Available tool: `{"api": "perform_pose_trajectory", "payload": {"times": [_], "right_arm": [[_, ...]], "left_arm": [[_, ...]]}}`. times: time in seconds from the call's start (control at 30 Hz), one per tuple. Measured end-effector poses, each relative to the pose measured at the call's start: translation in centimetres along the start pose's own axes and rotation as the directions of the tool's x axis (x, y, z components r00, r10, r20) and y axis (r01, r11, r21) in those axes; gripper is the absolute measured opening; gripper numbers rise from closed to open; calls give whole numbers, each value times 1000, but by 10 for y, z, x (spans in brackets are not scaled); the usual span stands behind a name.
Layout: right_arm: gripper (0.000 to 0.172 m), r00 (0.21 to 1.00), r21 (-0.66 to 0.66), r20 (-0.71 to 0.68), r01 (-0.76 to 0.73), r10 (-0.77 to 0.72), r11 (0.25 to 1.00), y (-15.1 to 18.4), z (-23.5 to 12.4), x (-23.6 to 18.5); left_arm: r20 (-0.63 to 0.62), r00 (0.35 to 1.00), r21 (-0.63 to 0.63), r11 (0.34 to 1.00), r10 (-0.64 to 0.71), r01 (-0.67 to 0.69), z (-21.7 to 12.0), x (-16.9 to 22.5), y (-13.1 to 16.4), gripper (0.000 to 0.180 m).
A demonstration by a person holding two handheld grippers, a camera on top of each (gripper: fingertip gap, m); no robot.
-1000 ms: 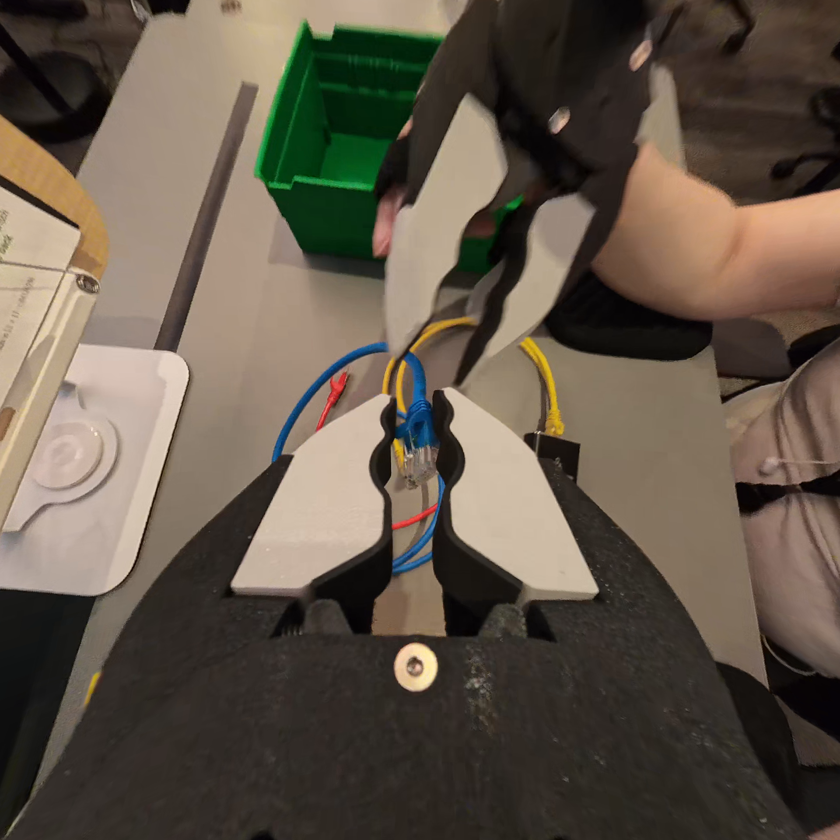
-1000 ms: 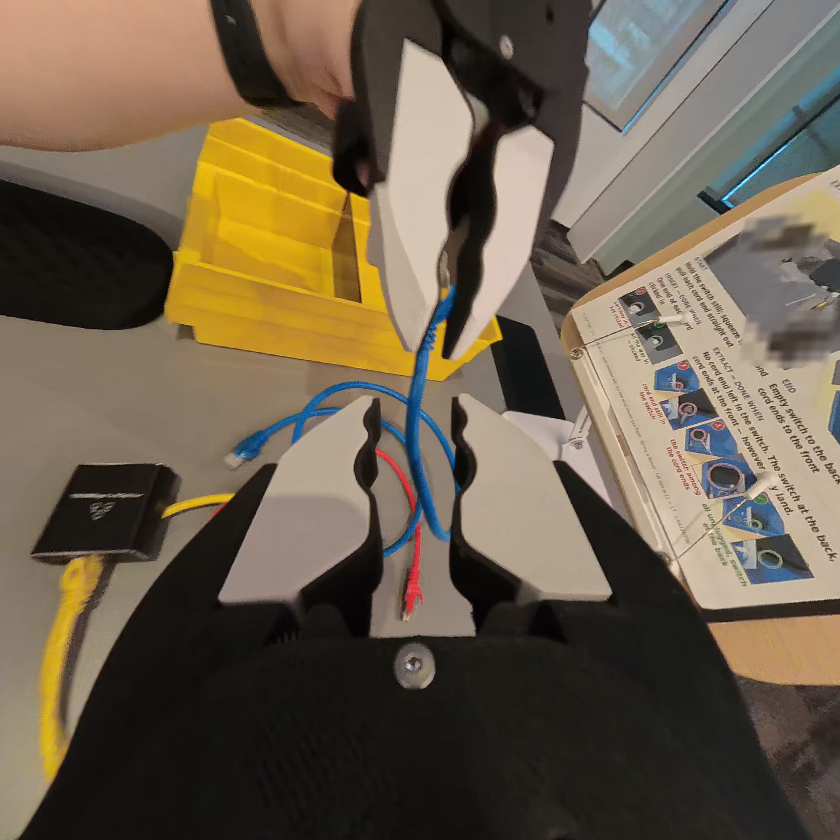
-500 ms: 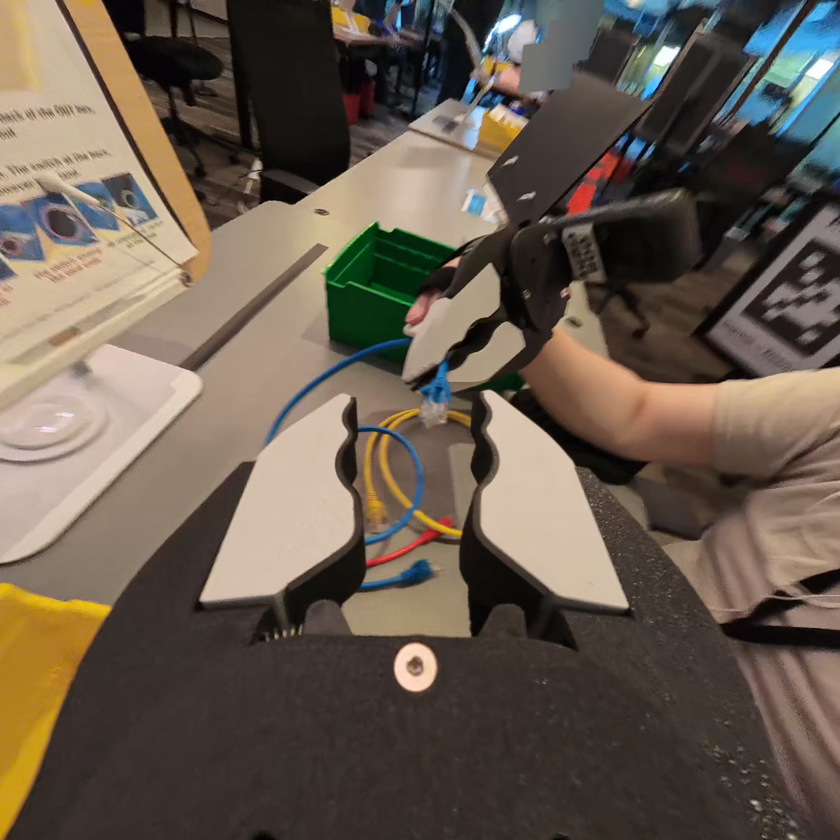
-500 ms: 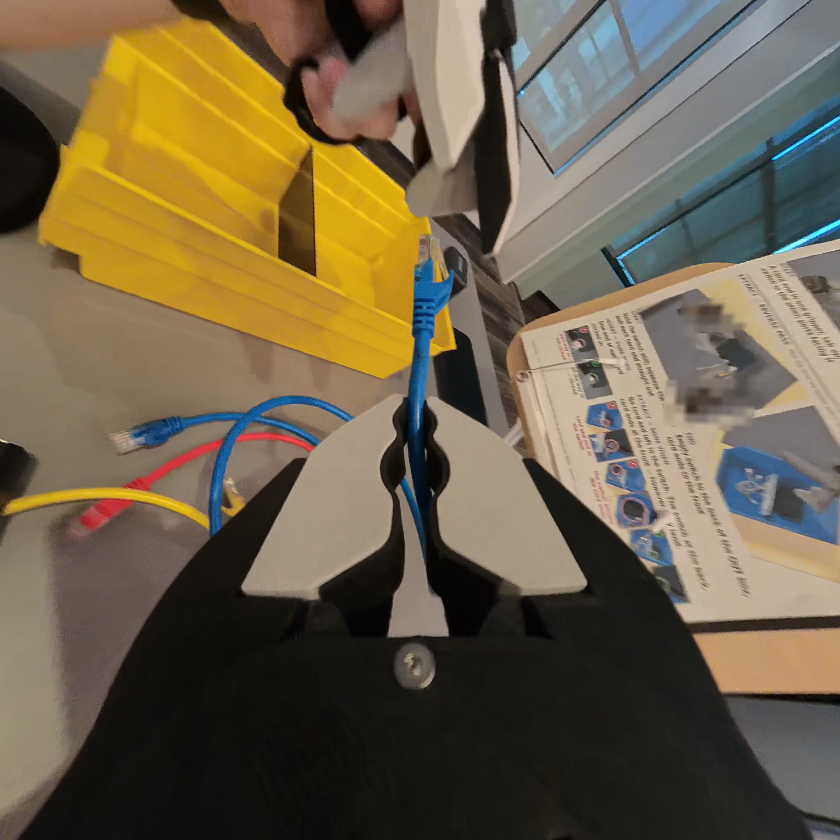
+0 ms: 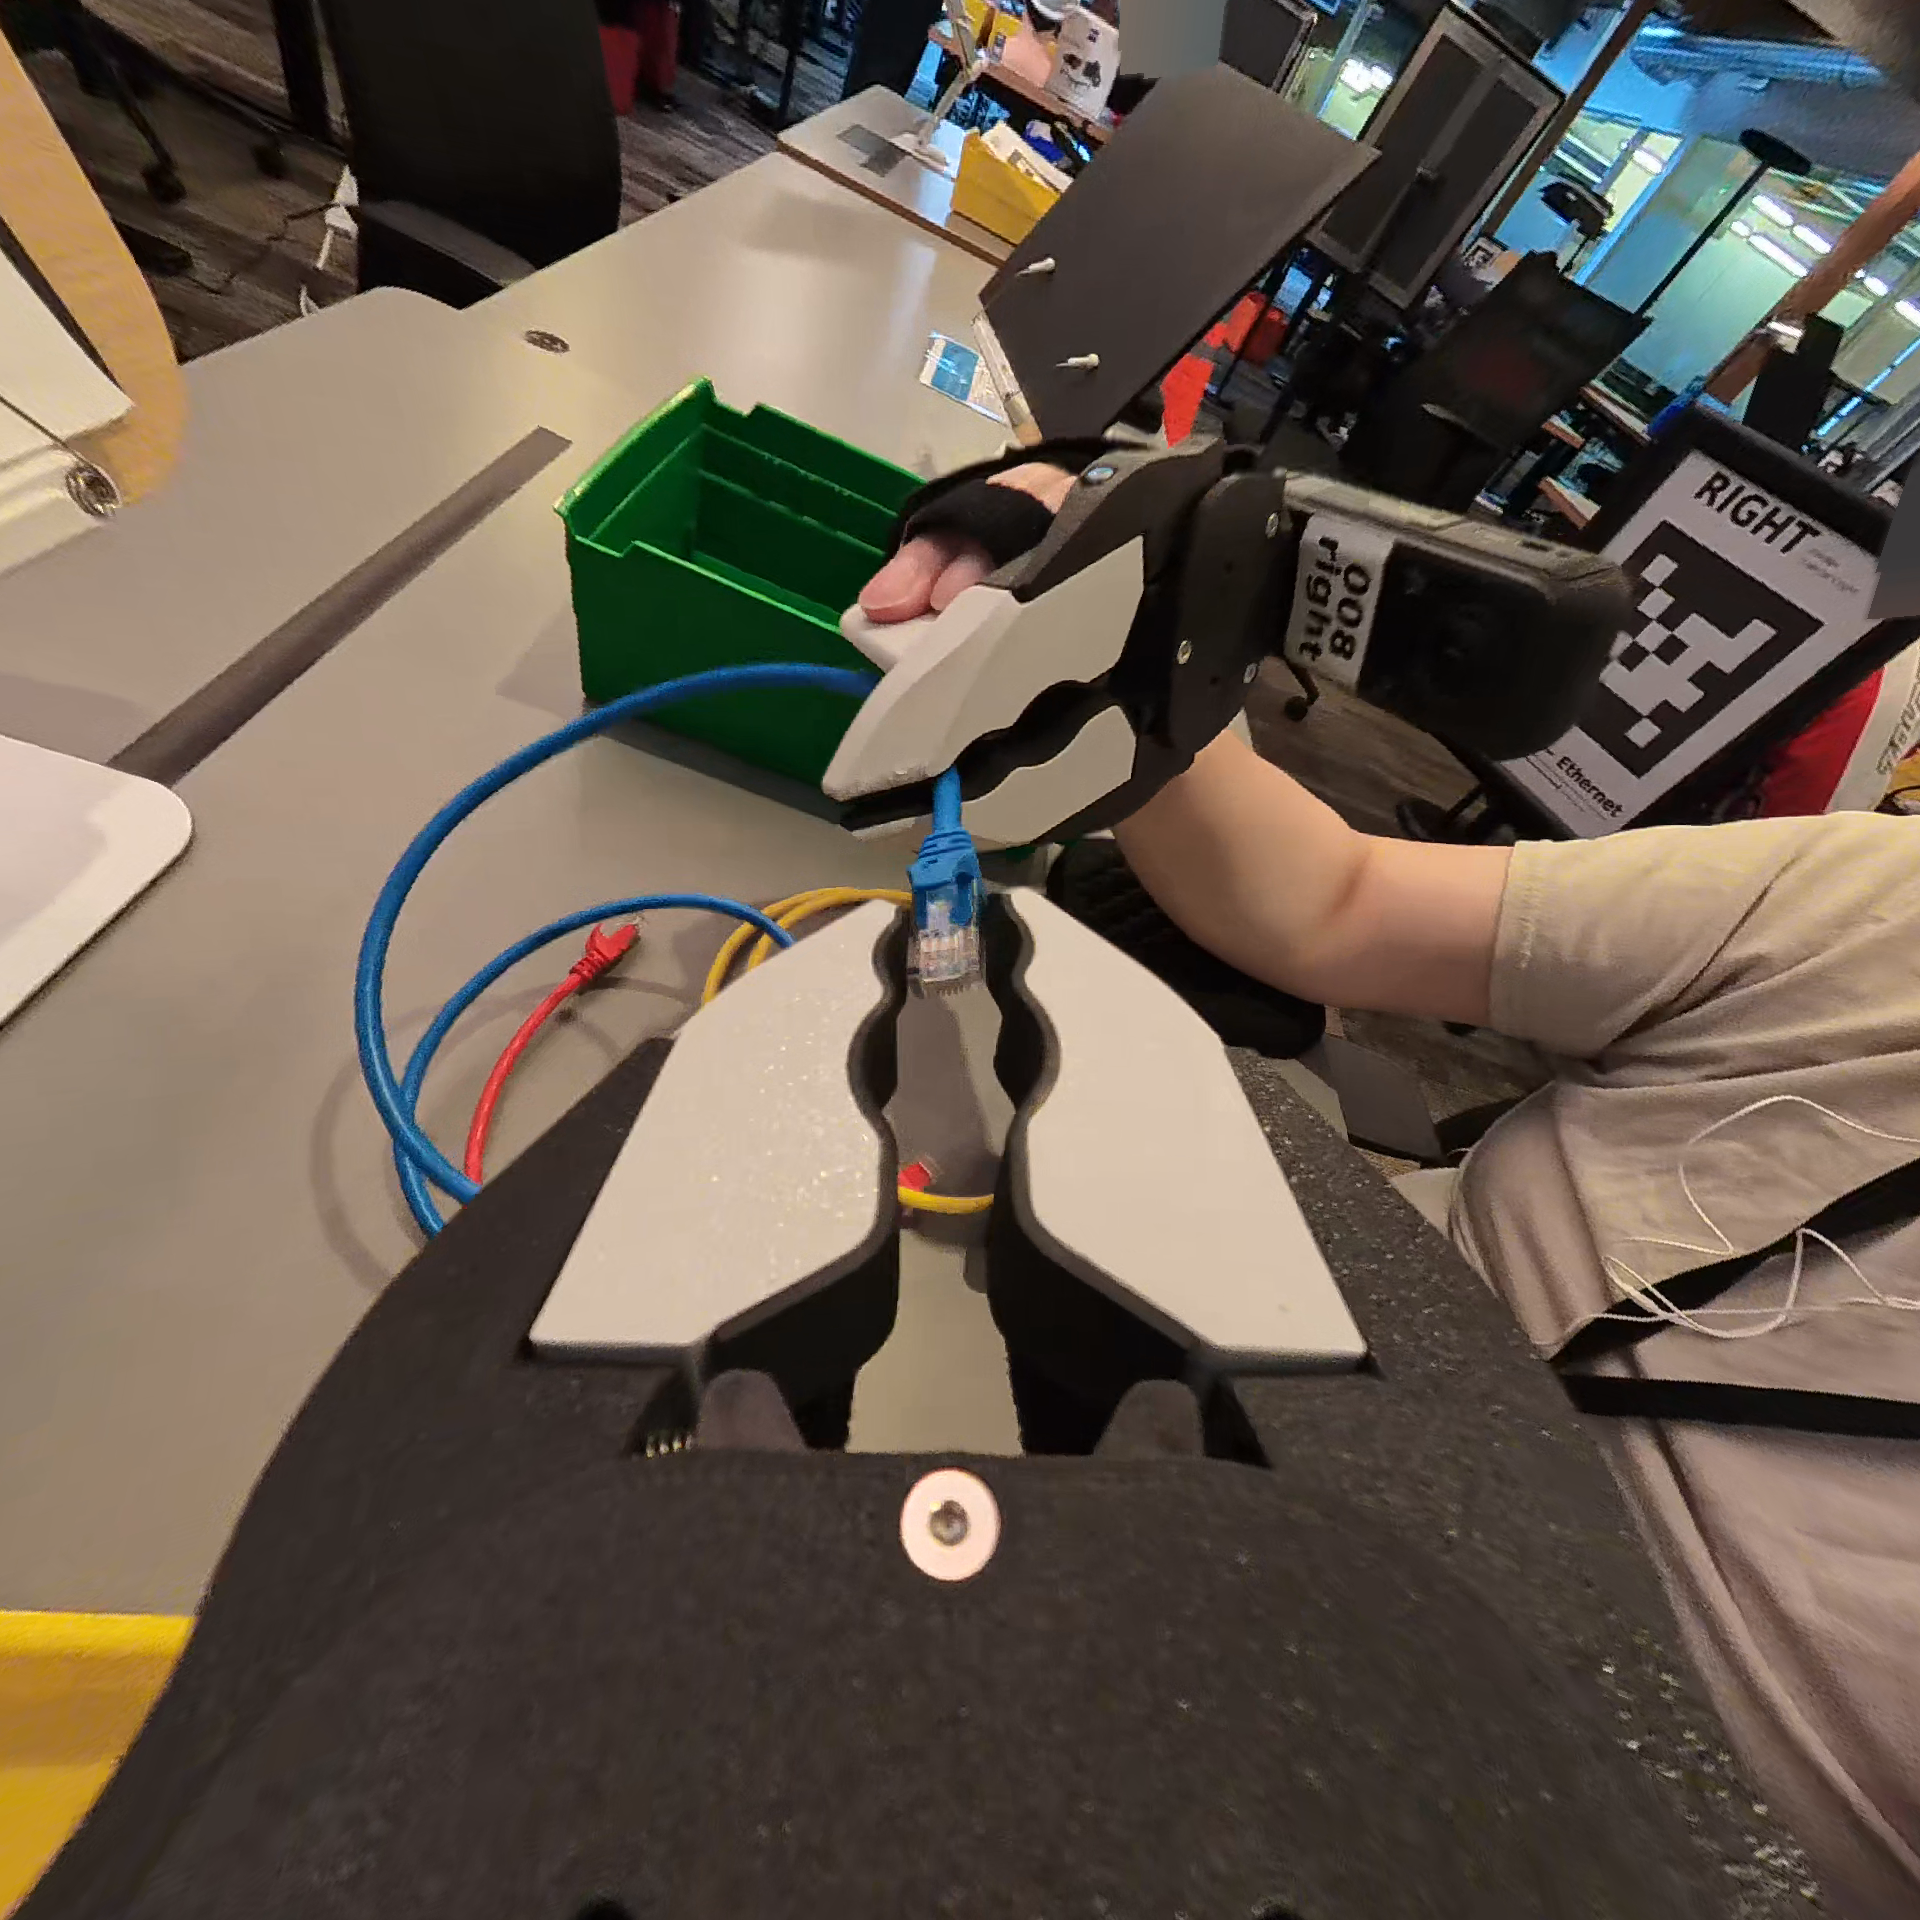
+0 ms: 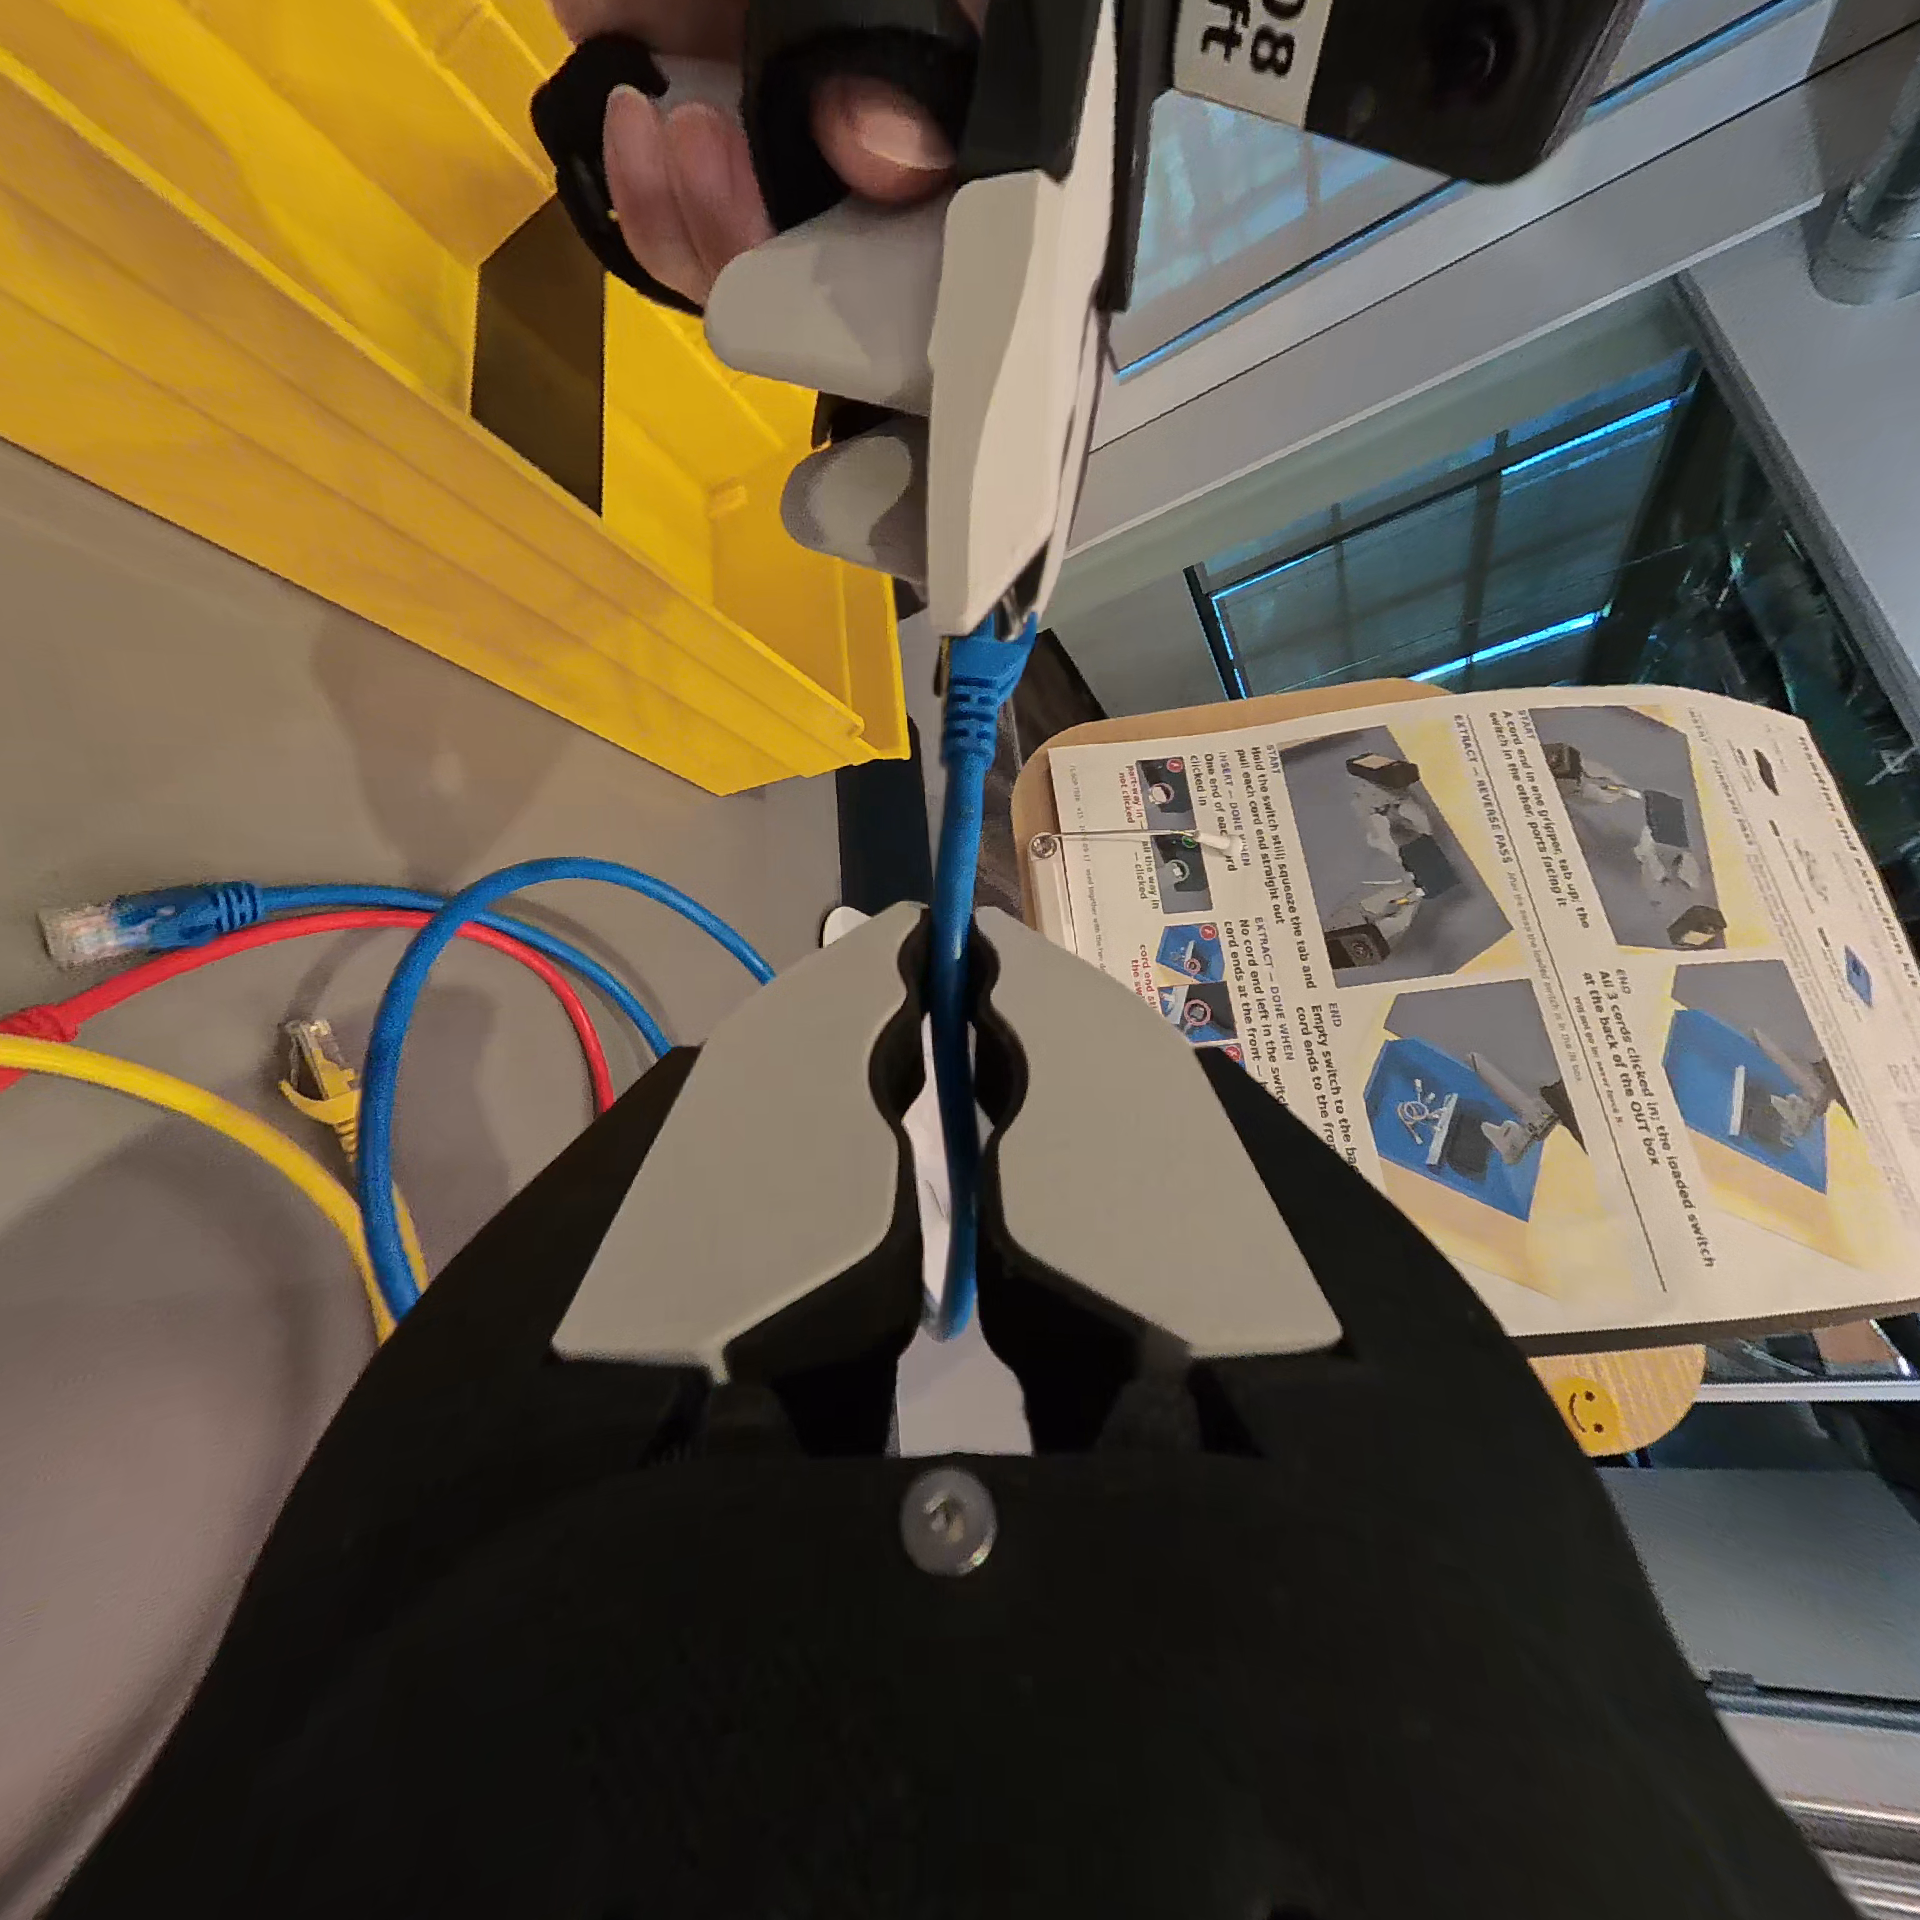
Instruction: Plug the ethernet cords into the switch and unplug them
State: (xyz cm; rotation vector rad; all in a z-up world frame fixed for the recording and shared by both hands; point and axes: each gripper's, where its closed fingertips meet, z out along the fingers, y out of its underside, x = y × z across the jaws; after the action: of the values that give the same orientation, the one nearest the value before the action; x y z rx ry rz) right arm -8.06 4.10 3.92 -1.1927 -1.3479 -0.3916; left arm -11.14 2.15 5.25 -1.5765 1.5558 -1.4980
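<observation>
A blue ethernet cord point(image 5: 468, 831) loops over the grey table point(image 5: 260, 1143). My right gripper point(image 6: 948, 925) is shut on this cord a little behind its plug; it also shows in the left wrist view point(image 5: 904, 800), held above the table. My left gripper point(image 5: 943, 925) is shut on the blue cord's clear-tipped plug point(image 5: 943, 935) at its fingertips. In the right wrist view the left gripper point(image 6: 997, 613) comes from above and its tips cover the plug. The cord's other plug point(image 6: 94, 930) lies on the table. The switch is not in view.
A red cord point(image 5: 520, 1049) and a yellow cord point(image 5: 790, 914) lie tangled under the grippers. A green bin point(image 5: 727, 582) stands behind them, a yellow bin point(image 6: 416, 468) at the other side. An instruction sheet on a wooden board point(image 6: 1455, 987) stands nearby. Across from one pair of fingers to the other is roughly 5 cm.
My left gripper let go of the blue plug, opened wide, then closed on the plug again. My right gripper closed on the cord behind the plug and has kept hold of it.
</observation>
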Motion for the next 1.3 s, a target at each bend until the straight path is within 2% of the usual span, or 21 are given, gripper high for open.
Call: {"api": "perform_pose_trajectory", "payload": {"times": [0.13,0.23,0.27,0.33,0.37,0.47,0.57,0.67,0.73,0.87,0.97,1.03,1.23,1.3], "right_arm": [[10,987,35,-5,-161,161,986,1,4,6],[14,933,139,108,-356,343,924,-19,-6,9],[9,879,158,230,-458,419,875,-31,-10,2],[5,687,165,519,-664,508,729,-61,-21,-18],[6,613,164,590,-729,526,665,-70,-22,-21],[22,505,205,561,-853,656,481,-65,6,-13],[43,334,188,597,-942,729,277,-59,23,-9],[34,262,335,666,-942,698,34,-64,5,20],[12,240,369,689,-928,684,-46,-59,-6,31],[10,214,288,731,-957,648,-9,-57,-9,26],[19,232,225,735,-970,637,95,-63,-7,13],[13,258,218,712,-965,653,145,-63,-3,9],[10,200,189,749,-978,631,86,-64,-3,8],[15,188,183,756,-980,627,73,-65,-4,9]], "left_arm": [[64,997,41,998,39,-42,-5,-8,-7,13],[82,996,81,996,17,-24,-14,-12,-12,13],[84,996,100,995,13,-21,-19,-13,-14,13],[97,995,129,991,21,-34,-27,-15,-18,13],[104,994,146,988,26,-41,-30,-15,-21,13],[79,995,177,981,66,-79,-34,-5,-27,13],[81,988,155,977,134,-145,-29,4,-27,13],[59,982,119,975,181,-187,-22,13,-23,13],[41,981,112,974,191,-195,-20,18,-23,13],[41,979,74,977,198,-200,-17,18,-18,13],[33,983,74,980,182,-184,-15,18,-18,13],[25,983,53,982,182,-183,-14,18,-14,13],[37,978,27,978,206,-207,-14,21,-11,12],[46,978,23,978,206,-207,-14,20,-11,12]]}}
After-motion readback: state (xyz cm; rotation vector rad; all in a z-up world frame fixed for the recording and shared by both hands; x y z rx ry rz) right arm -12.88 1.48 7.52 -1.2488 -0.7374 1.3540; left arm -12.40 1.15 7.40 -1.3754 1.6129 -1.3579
